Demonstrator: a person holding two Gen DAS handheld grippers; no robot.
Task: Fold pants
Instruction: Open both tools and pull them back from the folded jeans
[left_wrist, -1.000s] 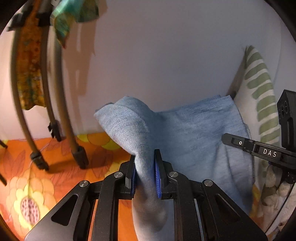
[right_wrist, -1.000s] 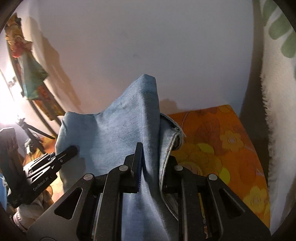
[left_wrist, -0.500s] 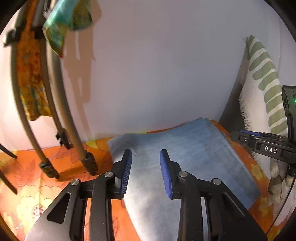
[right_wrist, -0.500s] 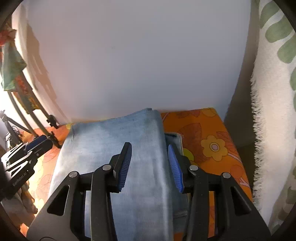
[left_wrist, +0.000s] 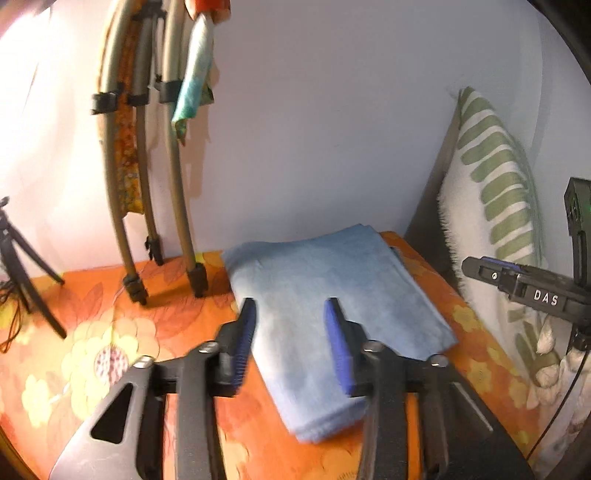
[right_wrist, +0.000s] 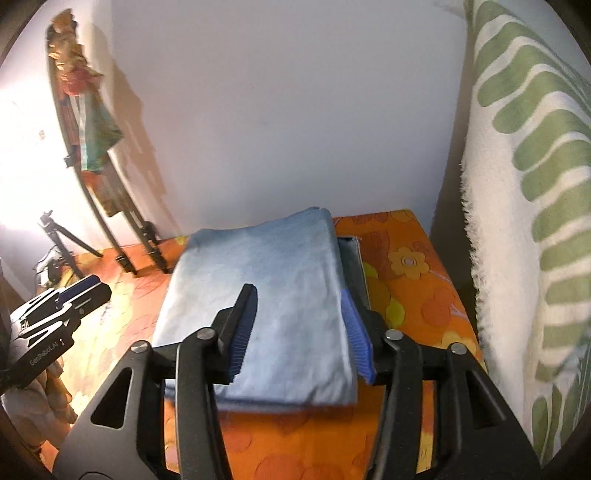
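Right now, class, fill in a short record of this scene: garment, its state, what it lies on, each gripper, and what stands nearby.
garment: blue denim pants
state: folded into a flat rectangular stack, lying free
surface: orange floral cloth
left gripper: jaws opening, raised over the pants, pads not touching them
right gripper: jaws opening, raised over the pants, nothing clamped
right of pants: white cushion with green stripes
left of pants: stand legs against the wall, small tripod

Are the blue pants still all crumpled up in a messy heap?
No, the pants lie folded flat in a neat rectangle on the orange flowered cloth.
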